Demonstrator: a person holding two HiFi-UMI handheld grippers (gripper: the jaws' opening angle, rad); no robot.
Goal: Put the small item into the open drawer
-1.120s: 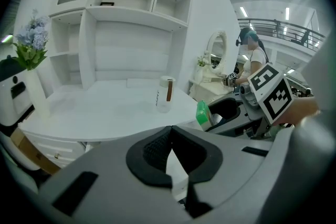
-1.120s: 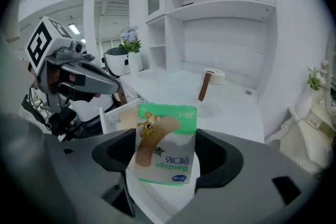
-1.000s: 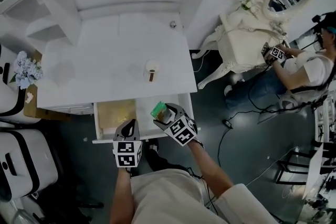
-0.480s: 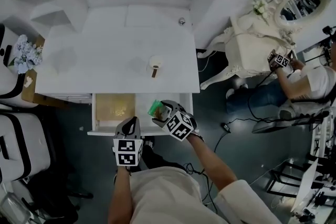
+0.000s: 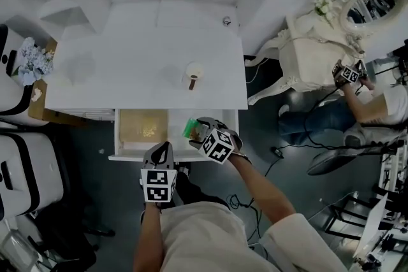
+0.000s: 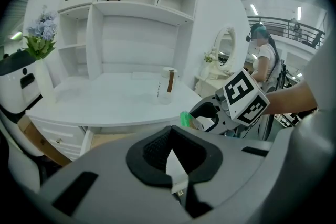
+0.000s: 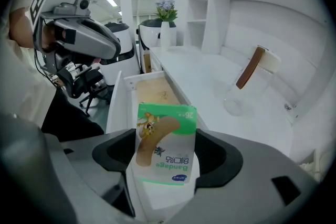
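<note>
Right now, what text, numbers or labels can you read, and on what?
"Bandage": on the green bandage pack held in the right gripper, upside down in its view.
"26": near the same pack's far edge; reading uncertain.
Small script and logo beside "Bandage": too small to read.
Marker cube on that gripper: square patterns only, no words.
</note>
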